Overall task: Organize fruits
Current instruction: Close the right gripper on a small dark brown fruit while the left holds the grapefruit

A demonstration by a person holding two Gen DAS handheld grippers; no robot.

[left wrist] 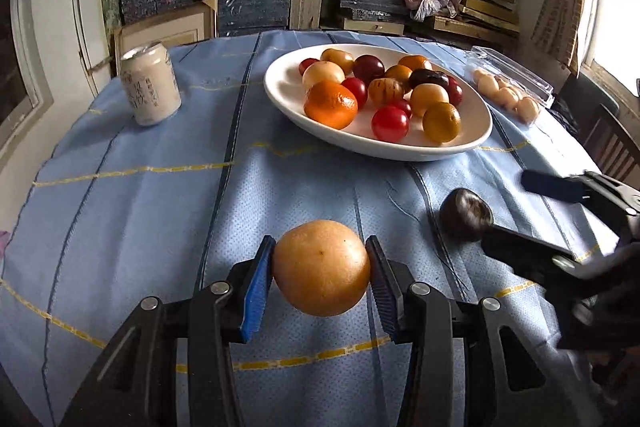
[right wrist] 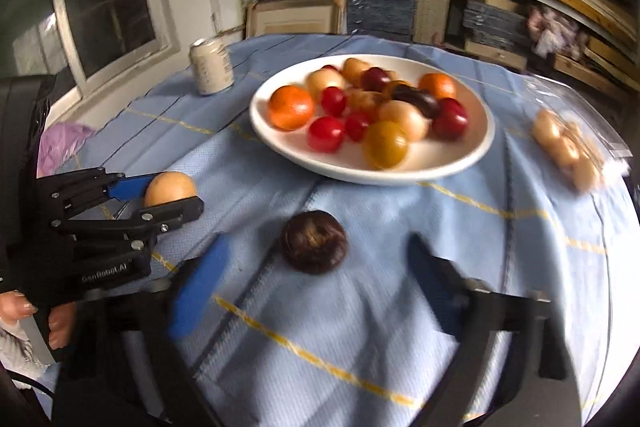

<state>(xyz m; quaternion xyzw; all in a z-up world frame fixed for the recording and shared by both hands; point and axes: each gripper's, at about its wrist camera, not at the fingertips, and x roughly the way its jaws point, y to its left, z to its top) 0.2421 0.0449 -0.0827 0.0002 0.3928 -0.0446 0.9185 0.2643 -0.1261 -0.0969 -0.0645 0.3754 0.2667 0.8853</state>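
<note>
Left gripper (left wrist: pixel 320 271): clamped on yellow fruit (left wrist: pixel 321 268), above cloth (left wrist: pixel 140 227). Right gripper (right wrist: pixel 316 281): jaws apart, astride dark fruit (right wrist: pixel 313 241) lying on cloth, pads not touching. Beyond: plate (left wrist: pixel 280 83) of mixed fruit; can (left wrist: pixel 150 85); clear tray (left wrist: pixel 516 83).

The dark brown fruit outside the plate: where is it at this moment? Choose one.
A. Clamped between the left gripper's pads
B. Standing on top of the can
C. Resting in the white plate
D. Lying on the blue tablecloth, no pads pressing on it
D: the dark brown fruit lies on the blue tablecloth, ahead of the right gripper, whose pads stand clear on either side.
</note>
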